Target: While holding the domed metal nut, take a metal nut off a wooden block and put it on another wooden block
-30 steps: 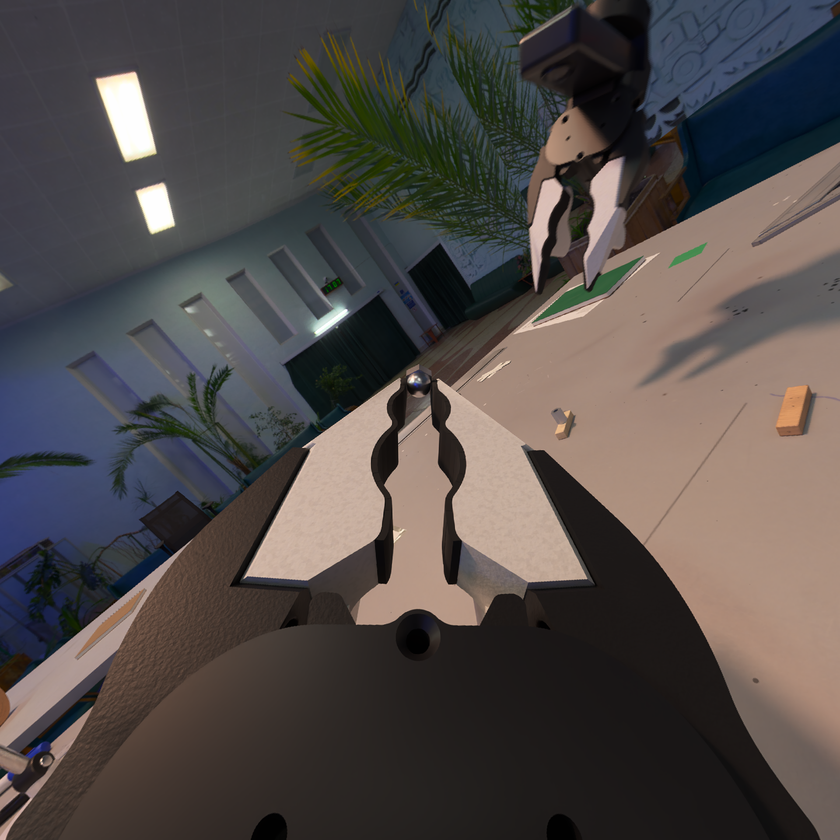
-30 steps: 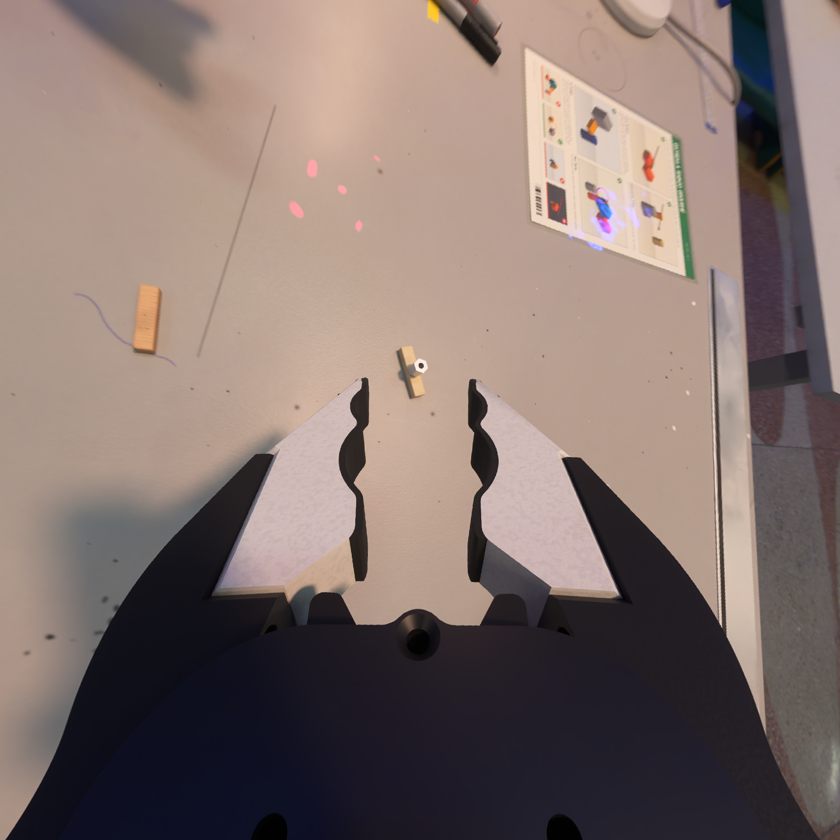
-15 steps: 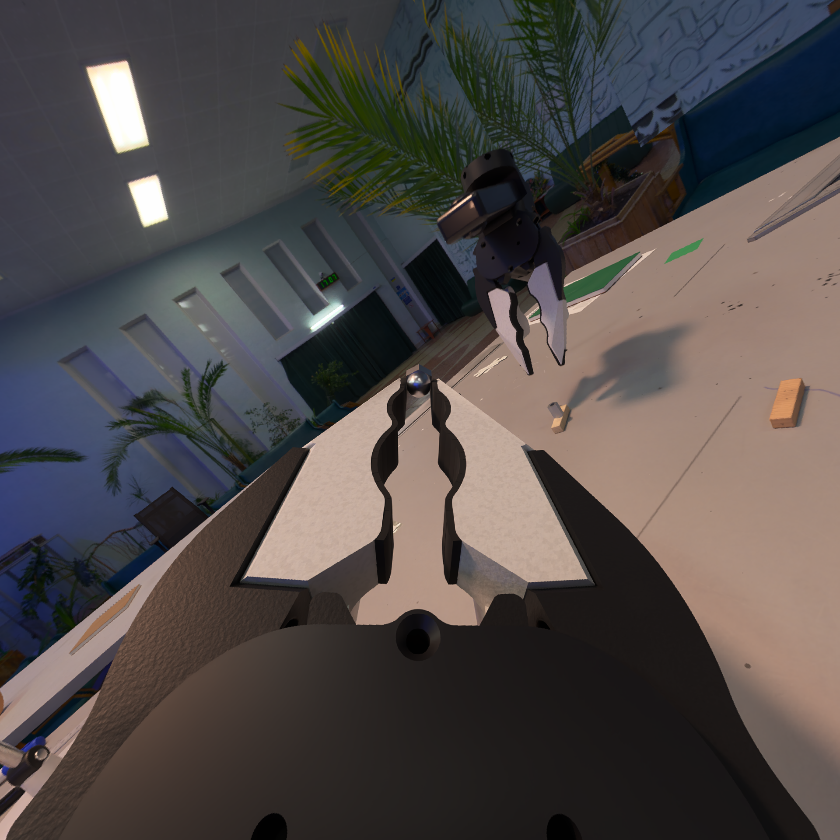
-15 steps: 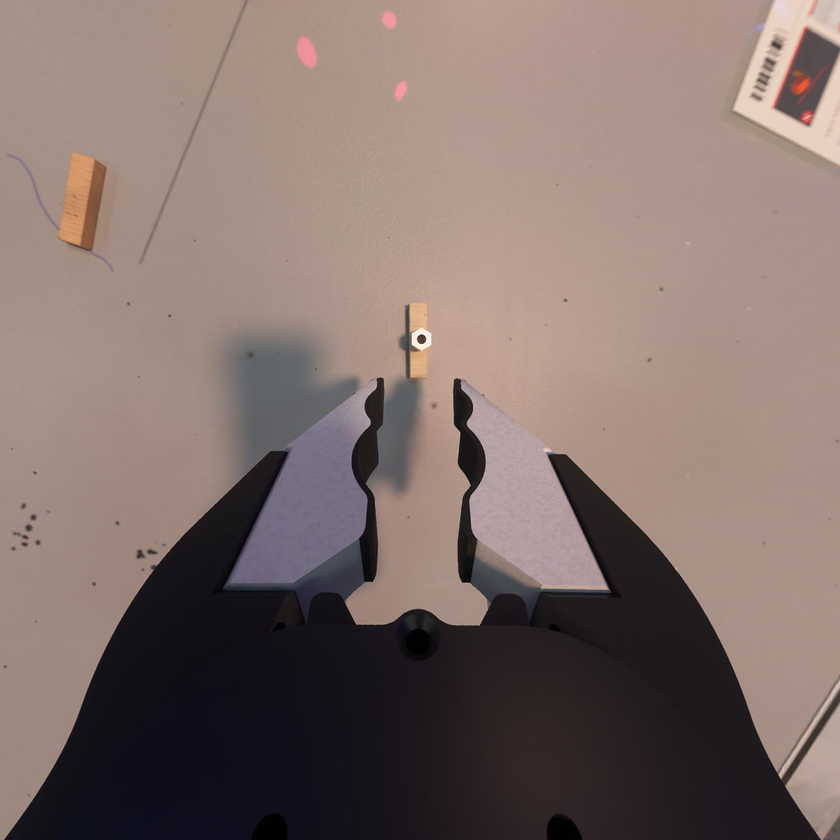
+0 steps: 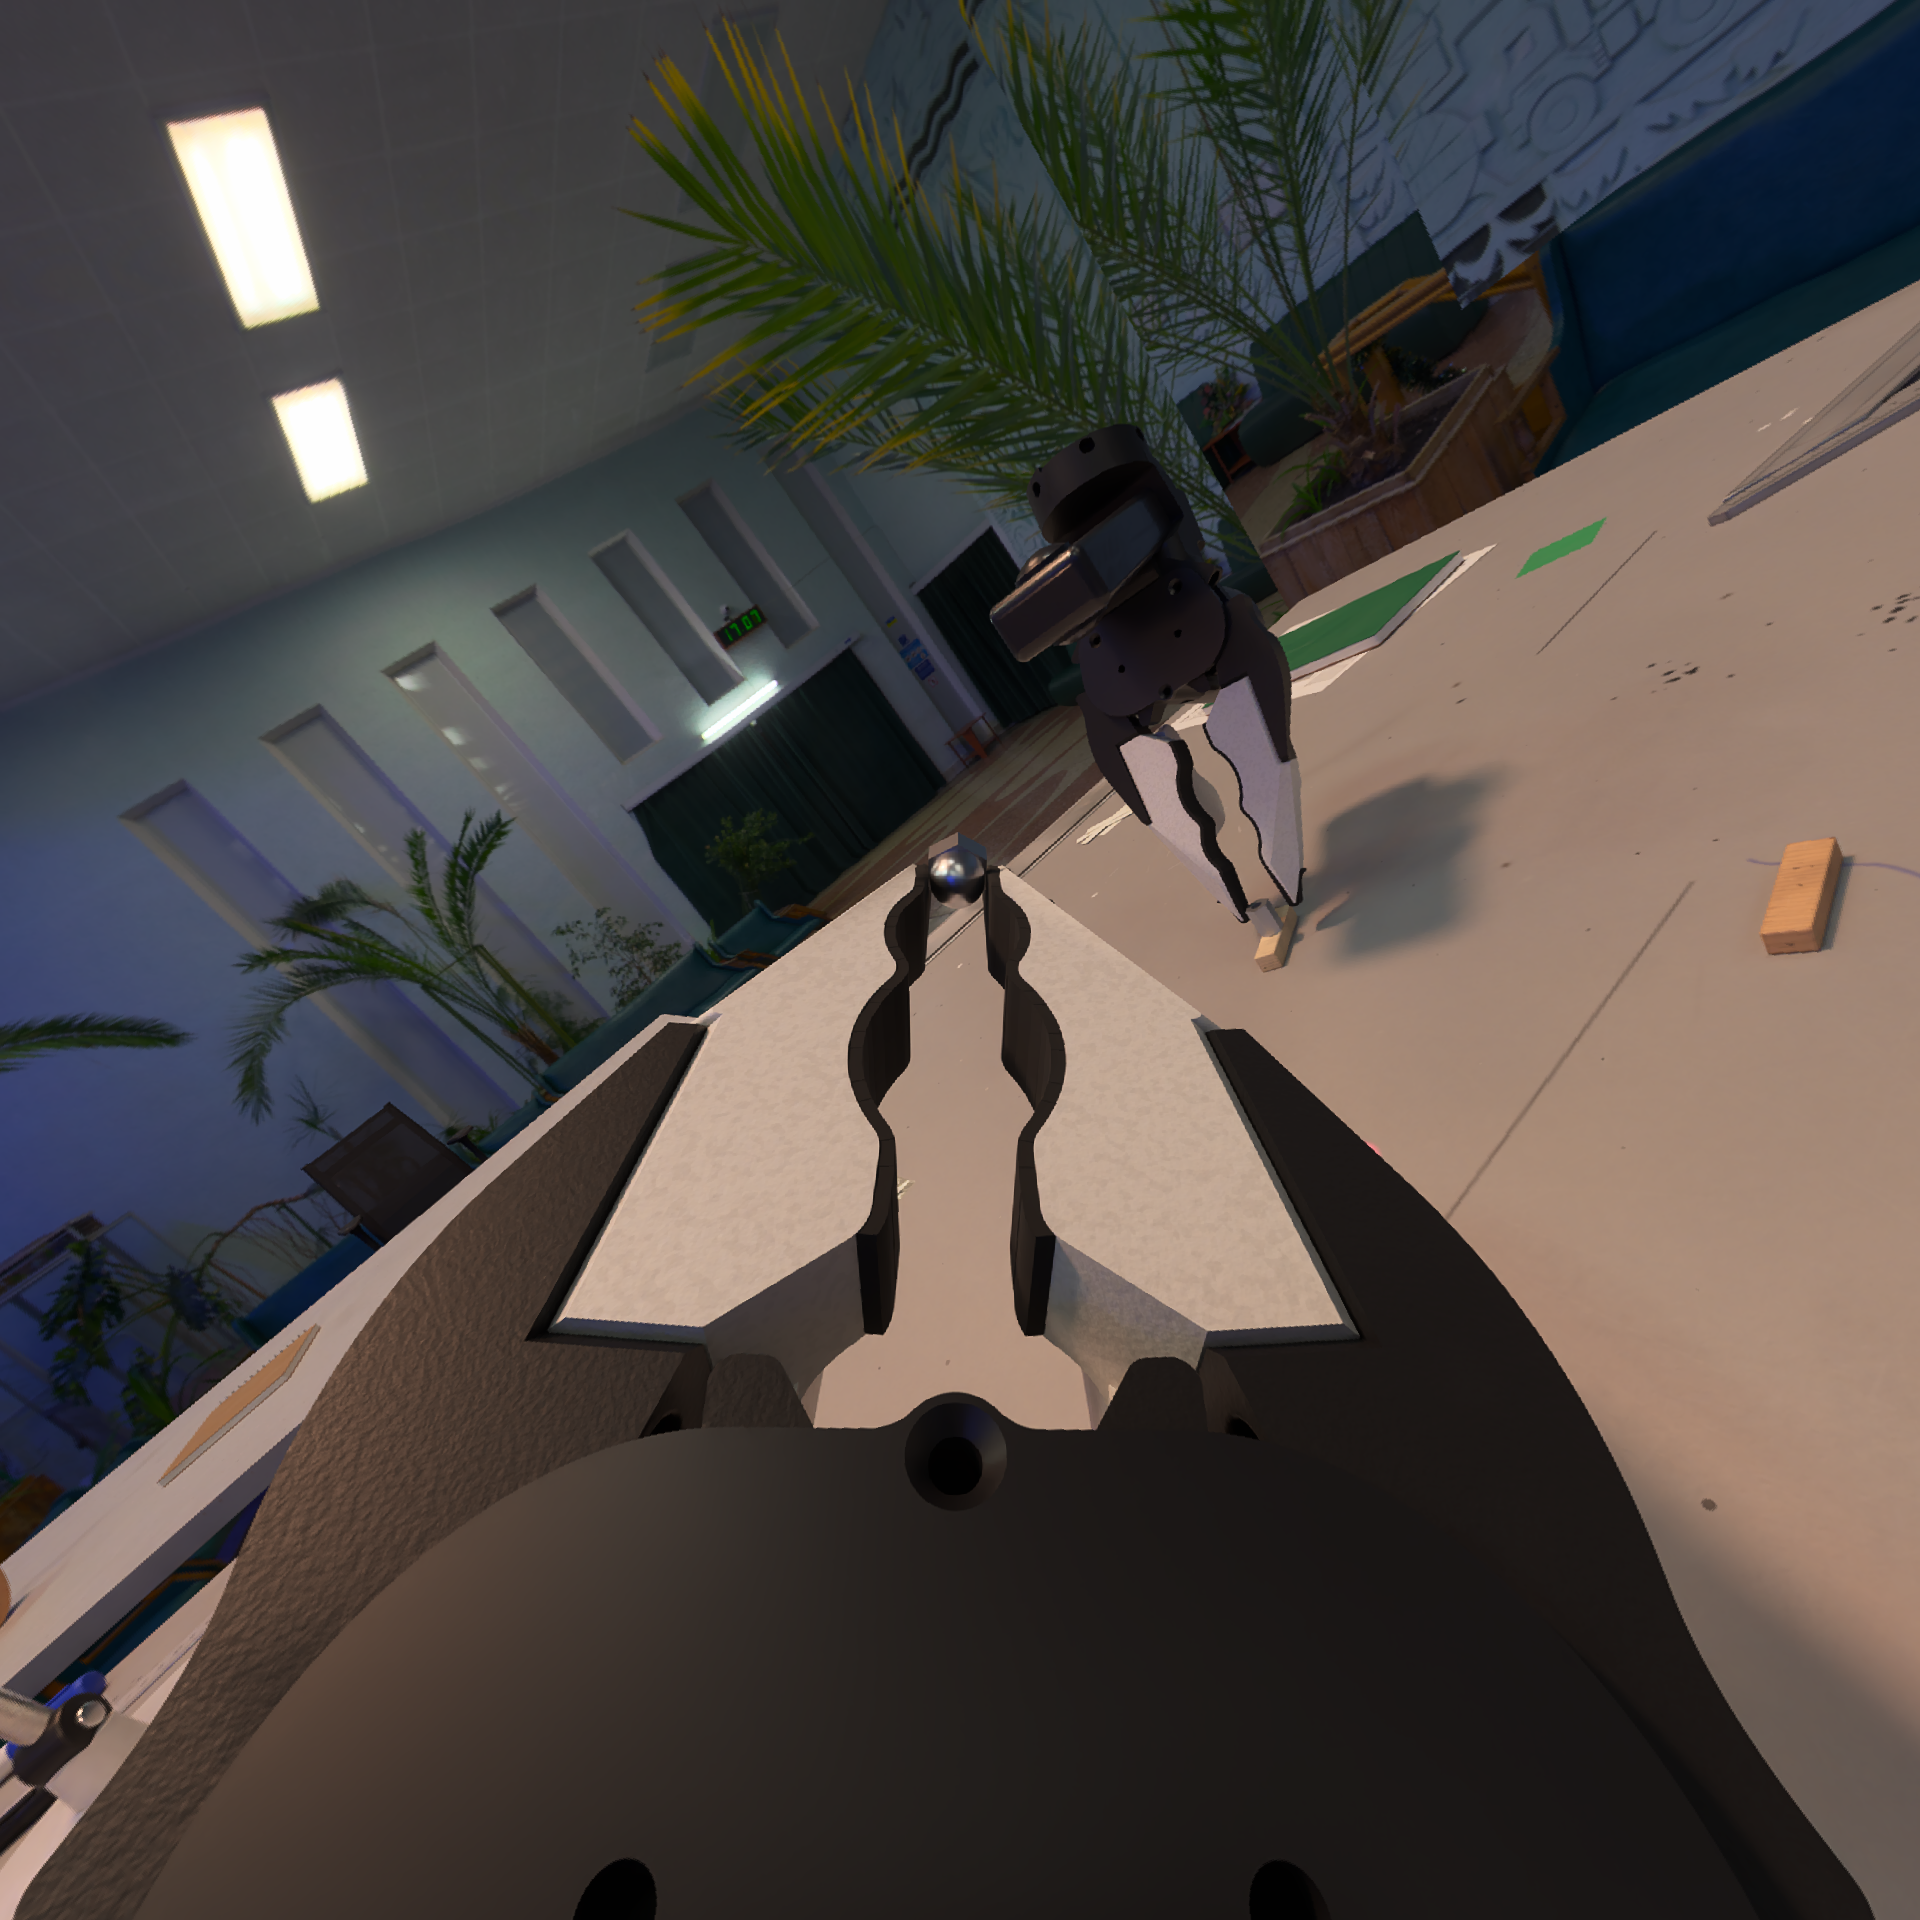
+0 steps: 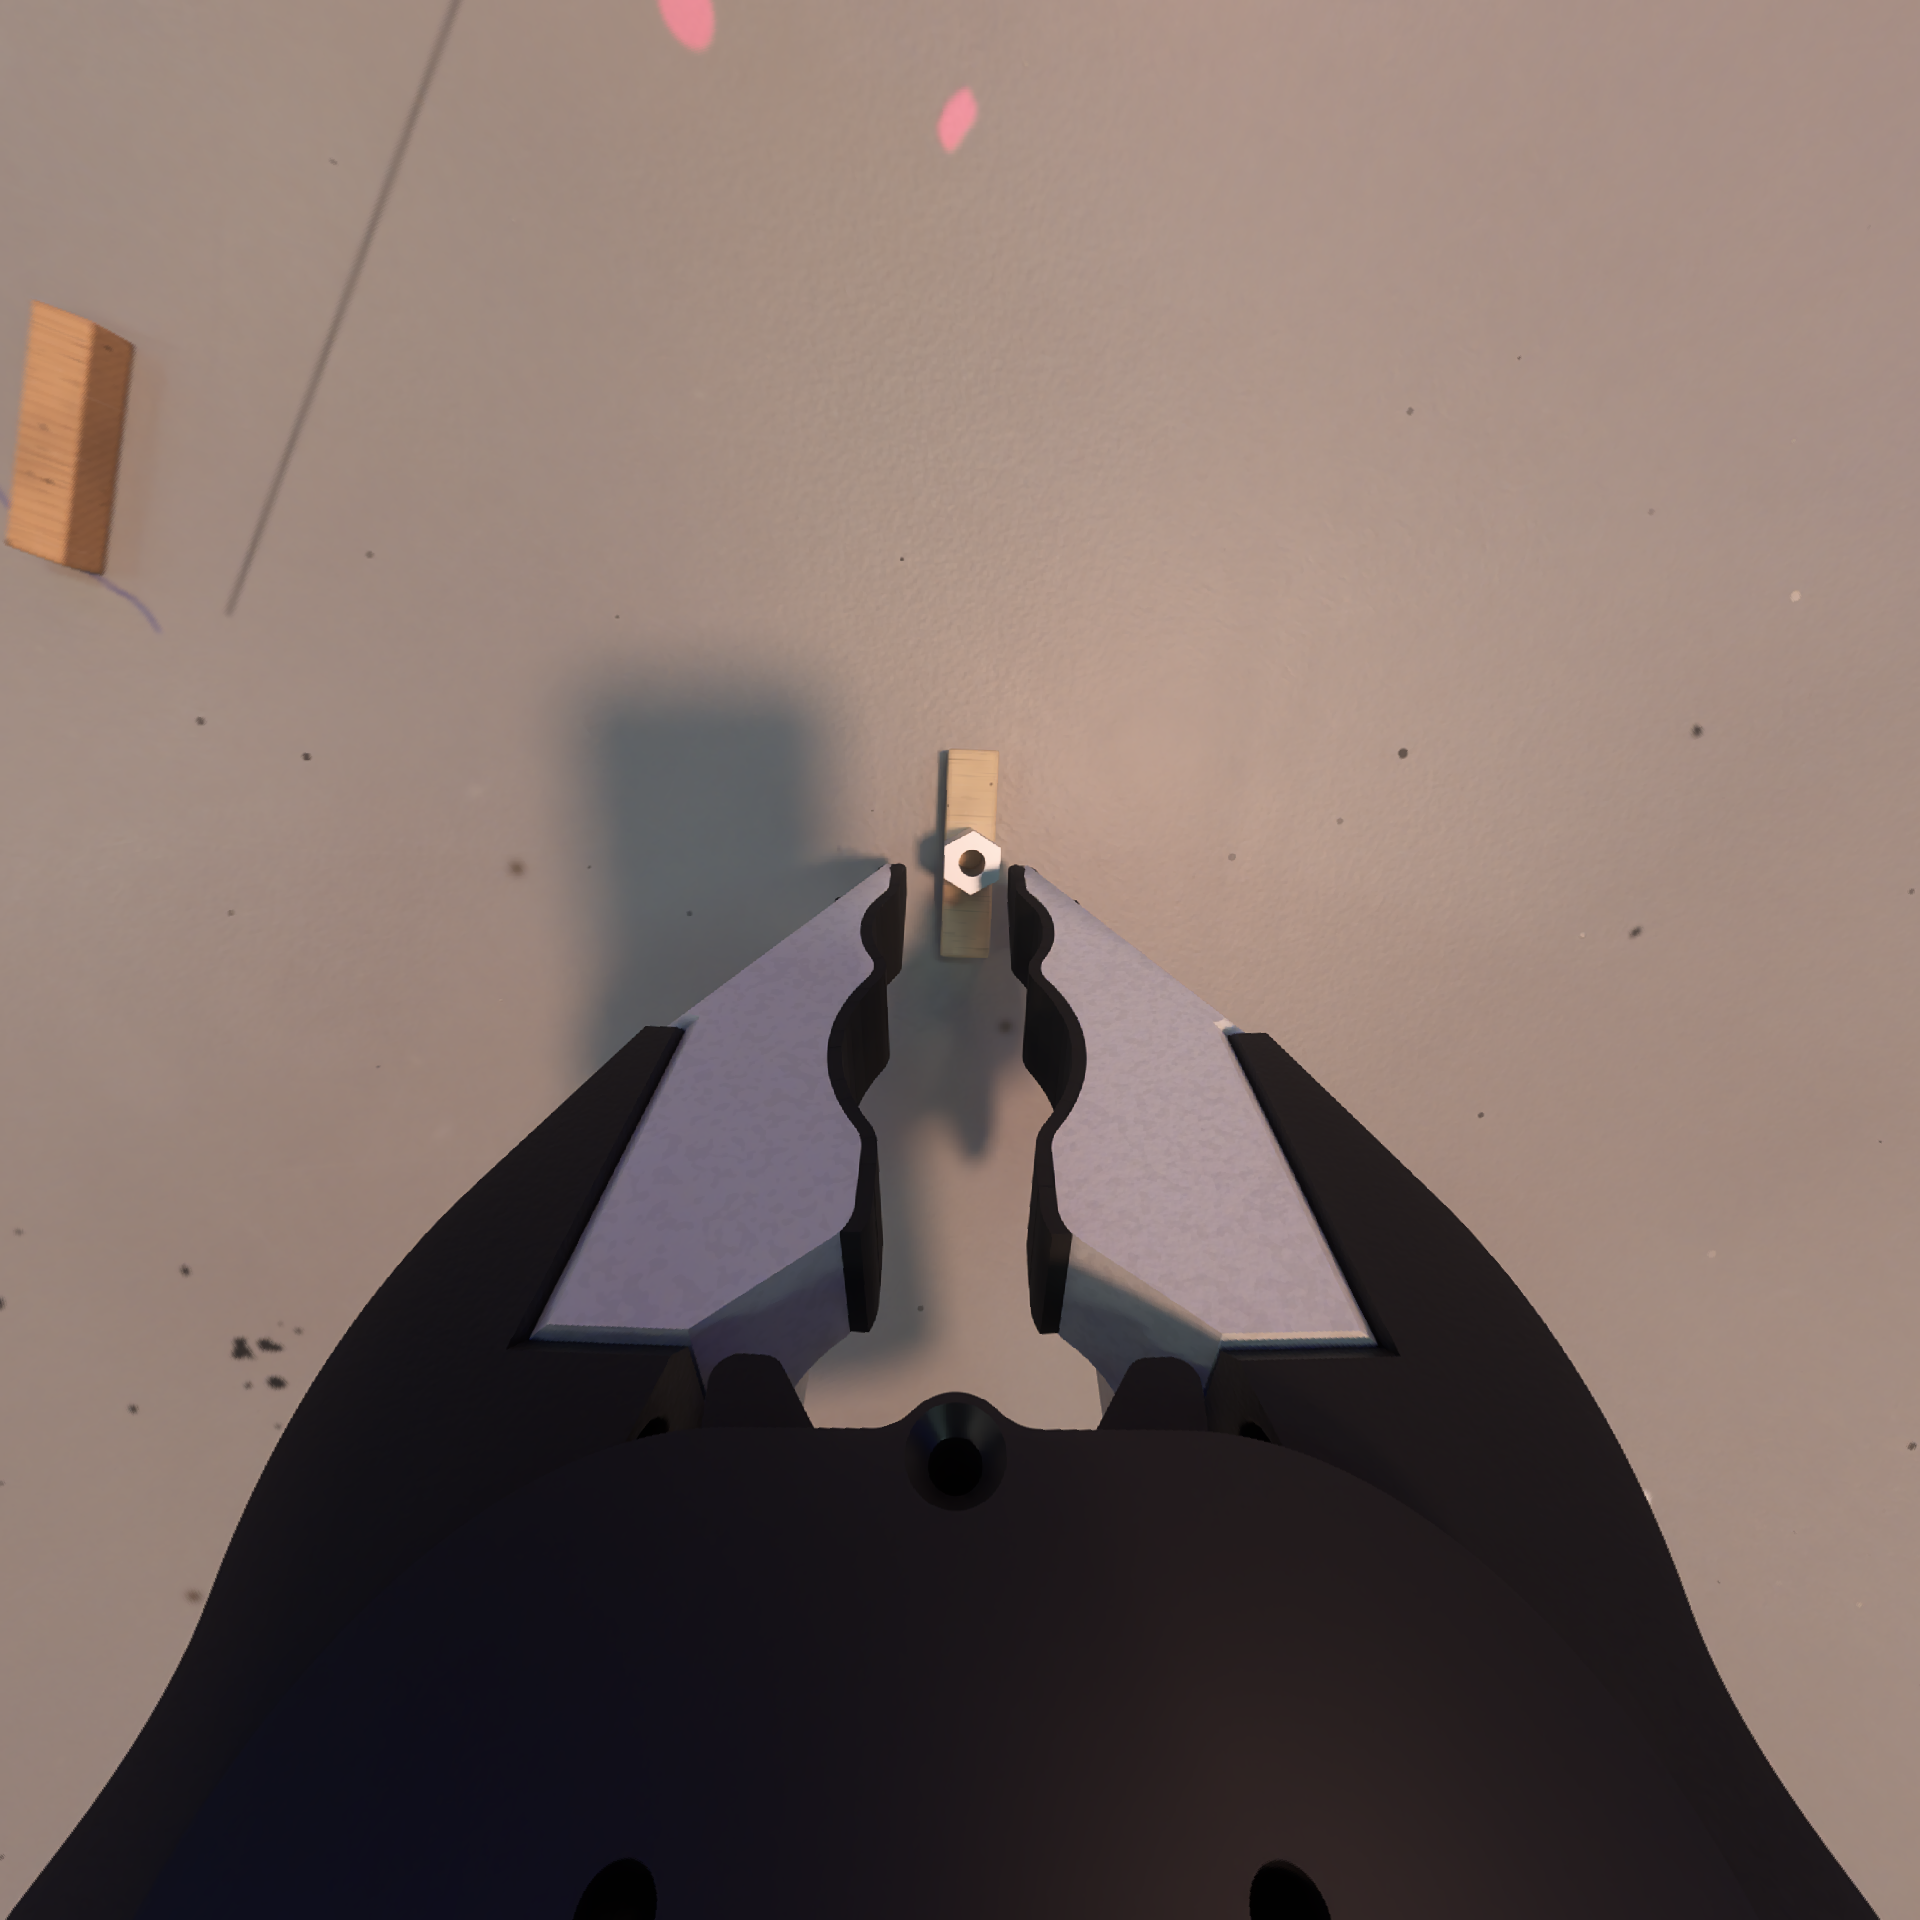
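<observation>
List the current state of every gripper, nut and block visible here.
Left gripper: shut on the shiny domed metal nut, held above the grey table.
Right gripper: open, fingers either side of the small hexagonal metal nut.
Small hexagonal metal nut: sitting on the pale thin wooden block, not gripped.
Larger orange-brown wooden block: bare, lying on the table.

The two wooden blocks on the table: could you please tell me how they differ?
The pale block is slimmer and carries a hex nut; the orange-brown block is bulkier and bare. The pale one sits at the right gripper; the other lies well off to the side. Both rest on the table.
</observation>
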### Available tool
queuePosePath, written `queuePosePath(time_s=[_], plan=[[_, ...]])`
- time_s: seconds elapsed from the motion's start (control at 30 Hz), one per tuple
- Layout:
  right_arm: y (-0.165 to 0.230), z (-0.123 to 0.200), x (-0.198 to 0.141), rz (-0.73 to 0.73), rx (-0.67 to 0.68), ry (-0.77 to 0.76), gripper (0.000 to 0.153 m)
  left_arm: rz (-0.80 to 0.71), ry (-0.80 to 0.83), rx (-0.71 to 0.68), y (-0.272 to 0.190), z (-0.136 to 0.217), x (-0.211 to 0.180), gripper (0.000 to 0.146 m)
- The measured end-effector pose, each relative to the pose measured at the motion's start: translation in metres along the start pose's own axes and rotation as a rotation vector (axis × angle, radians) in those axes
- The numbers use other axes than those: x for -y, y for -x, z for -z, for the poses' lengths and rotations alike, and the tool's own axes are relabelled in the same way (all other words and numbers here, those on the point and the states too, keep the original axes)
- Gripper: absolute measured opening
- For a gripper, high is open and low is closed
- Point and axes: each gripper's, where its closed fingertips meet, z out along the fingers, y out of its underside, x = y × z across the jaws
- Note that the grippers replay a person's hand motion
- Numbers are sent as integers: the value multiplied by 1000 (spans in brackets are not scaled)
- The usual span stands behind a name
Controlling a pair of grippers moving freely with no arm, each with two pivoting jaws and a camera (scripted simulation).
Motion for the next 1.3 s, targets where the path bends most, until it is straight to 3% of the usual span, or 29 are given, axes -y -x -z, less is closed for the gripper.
queuePosePath(time_s=[0.4, 0.53, 0.7, 0.87, 1.0, 1.17, 1.3], plan=[[-1, -4, -1, -39, 2, 23, 10, -6, 4, -5, -1, 0, -1, 10], [1, 10, -1, -59, -41, 22, 10, -9, 3, -2, -1, 0, 0, 10], [21, 69, 18, -140, -177, -163, 10, -9, -5, 3, 0, 1, 2, 10], [79, 113, 52, -213, -310, -442, 10, -13, -8, 0, -1, 1, 3, 10], [120, 88, 68, -260, -383, -503, 10, -9, -8, -5, -3, -1, 3, 10], [148, 30, 82, -311, -289, -509, 10, -26, 5, -8, -7, -3, -1, 10], [157, 1, 80, -279, -229, -398, 10, -42, 10, 4, -4, -2, -2, 10]])
